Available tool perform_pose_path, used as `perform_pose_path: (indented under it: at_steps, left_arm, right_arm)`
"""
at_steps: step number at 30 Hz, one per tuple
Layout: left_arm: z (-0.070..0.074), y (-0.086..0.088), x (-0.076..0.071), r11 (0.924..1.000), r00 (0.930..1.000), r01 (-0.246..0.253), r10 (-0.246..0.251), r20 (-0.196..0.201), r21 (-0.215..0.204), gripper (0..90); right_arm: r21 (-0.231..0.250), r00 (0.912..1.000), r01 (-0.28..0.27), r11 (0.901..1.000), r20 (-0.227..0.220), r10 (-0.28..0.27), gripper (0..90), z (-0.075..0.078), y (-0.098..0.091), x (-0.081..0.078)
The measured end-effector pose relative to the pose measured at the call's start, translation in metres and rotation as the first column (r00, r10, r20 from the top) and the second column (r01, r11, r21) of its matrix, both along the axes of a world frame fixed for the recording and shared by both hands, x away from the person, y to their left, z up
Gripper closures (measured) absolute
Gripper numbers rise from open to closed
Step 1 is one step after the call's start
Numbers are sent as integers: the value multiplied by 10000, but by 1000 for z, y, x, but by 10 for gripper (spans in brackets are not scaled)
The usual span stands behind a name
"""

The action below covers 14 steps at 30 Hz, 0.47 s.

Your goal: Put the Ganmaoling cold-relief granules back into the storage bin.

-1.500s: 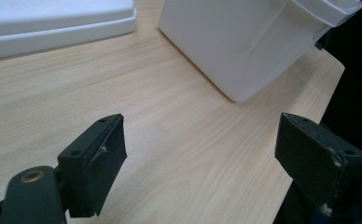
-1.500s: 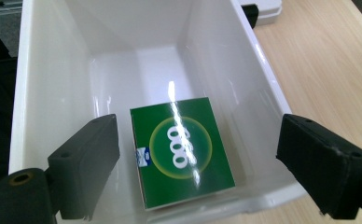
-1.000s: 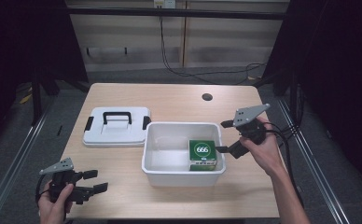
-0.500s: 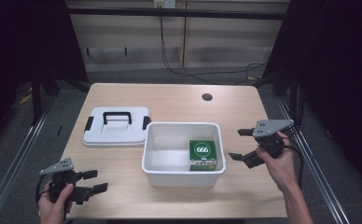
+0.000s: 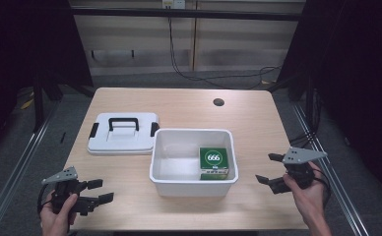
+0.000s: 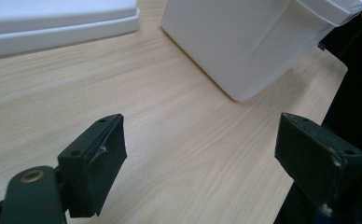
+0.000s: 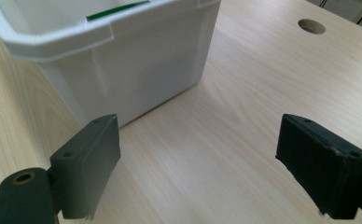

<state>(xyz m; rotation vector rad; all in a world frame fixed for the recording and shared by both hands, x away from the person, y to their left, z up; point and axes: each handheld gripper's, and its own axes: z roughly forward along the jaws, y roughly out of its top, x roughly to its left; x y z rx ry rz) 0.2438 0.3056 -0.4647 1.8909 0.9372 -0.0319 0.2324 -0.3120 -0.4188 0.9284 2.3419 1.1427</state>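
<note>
Nearest the viewer, left gripper (image 5: 96,191) and right gripper (image 5: 272,171) rest with jaws spread wide, holding nothing. Between them, the white bin (image 5: 194,185) contains the green box (image 5: 214,161) against its right wall. Beyond lies the lid (image 5: 123,133). Risk: uneven seating could leave the lid unlatched.

Wooden table (image 5: 258,123) (dark room, grey floor (image 5: 21,162))

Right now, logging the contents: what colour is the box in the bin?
Green box with white "666" circle, clearest in the high view.
</note>
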Motion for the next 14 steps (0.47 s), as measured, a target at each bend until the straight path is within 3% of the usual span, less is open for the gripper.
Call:
perform_pose_path:
  at_steps: [3, 4, 8, 14]
  left_arm:
    - [0, 0, 0, 10000, 10000, -5, 5, 7, 43, 165]
    - [0, 0, 0, 10000, 10000, 16, -16, 21, 43, 164]
    - [2, 1, 0, 10000, 9999, -5, 6, 119, -49, 164]
    - [3, 3, 0, 9999, 9999, -41, 43, 159, -119, 165]
  right_arm:
    - [48, 9998, 188, 9998, -104, -187, 130, -6, -5, -4]
    - [146, 9985, 538, 9984, -120, -537, 130, -15, -10, -7]
    - [284, 9927, 1082, 9937, -570, -1065, 129, -34, -20, -11]
    - [13, 9832, 1603, 9871, -884, -1595, 125, -46, -29, -12]
